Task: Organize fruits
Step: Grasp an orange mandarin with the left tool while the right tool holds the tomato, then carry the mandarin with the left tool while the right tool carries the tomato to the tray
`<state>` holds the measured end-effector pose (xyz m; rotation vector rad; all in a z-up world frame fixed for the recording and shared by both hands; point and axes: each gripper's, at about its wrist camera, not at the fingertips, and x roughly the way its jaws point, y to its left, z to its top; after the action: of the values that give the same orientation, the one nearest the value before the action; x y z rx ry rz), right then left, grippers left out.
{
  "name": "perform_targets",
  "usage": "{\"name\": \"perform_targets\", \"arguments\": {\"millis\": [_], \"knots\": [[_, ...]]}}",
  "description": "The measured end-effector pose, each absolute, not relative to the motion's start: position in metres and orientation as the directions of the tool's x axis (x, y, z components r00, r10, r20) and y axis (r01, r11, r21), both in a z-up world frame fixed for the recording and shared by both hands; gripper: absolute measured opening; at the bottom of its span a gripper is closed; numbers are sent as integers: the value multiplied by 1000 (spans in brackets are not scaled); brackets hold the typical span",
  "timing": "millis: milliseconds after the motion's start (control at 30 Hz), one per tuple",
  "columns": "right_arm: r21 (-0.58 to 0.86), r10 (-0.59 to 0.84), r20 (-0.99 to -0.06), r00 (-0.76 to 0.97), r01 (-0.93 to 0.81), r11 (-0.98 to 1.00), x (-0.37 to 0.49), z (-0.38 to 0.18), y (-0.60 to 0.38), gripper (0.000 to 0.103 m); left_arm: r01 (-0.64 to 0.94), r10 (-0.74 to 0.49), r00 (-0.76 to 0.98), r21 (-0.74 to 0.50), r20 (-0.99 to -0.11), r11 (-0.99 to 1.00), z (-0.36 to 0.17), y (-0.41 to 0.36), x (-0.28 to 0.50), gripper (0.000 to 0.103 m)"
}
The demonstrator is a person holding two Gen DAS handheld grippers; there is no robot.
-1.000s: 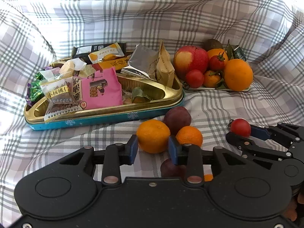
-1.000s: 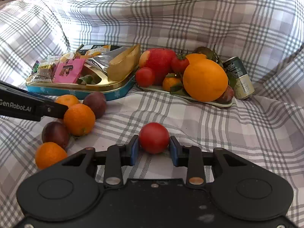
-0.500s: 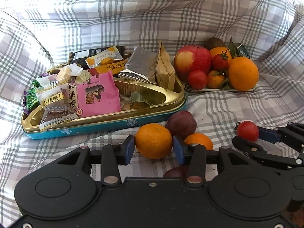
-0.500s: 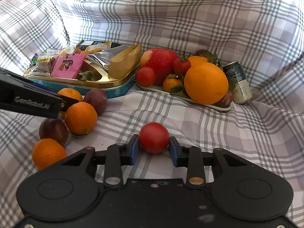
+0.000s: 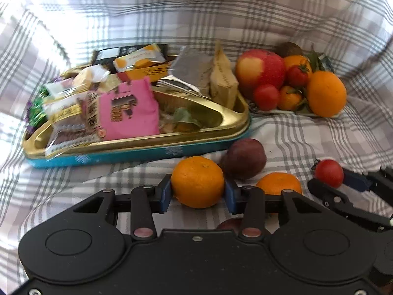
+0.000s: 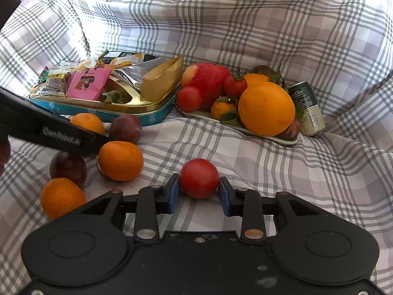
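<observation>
Left claw (image 5: 197, 193) closing around mandarin (image 5: 197, 182) | right claw (image 6: 199, 194) clamped on tomato (image 6: 199, 178) | plate (image 6: 289, 140) part-filled | several fruits remain loose

Black left gripper arm (image 6: 49, 130), at 9 o'clock in right wrist view: white lettering "GenRobot.AI", blurred. Orange-and-white snack packet (image 6: 127, 60) at the gold tin's 12 o'clock edge: "PASTRY". Green drink can (image 6: 307, 108), 3 o'clock: print too small to read.
</observation>
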<state>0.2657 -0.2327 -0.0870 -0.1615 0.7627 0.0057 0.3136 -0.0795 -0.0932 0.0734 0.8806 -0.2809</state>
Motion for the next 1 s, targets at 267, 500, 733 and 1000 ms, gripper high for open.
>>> {"name": "perform_targets", "arguments": {"millis": [267,500,733,1000], "knots": [[-145,-55,-687,725,-62,987,266,-87,-232,34,220,-197,606,-75,-771,973,-67,-57,294,51],[-145,-55,-686,726,-62,987,266,-87,-233,34,205,-212,612,-106,-762,973,-34,-38,253,50],[-110,-38,-689,724,-53,992,267,-87,-237,33,194,-229,639,-134,-734,972,-6,-20,204,50],[-97,-33,-688,725,-47,994,266,-88,-238,33,167,-204,636,-125,-745,978,-2,-4,154,50]]}}
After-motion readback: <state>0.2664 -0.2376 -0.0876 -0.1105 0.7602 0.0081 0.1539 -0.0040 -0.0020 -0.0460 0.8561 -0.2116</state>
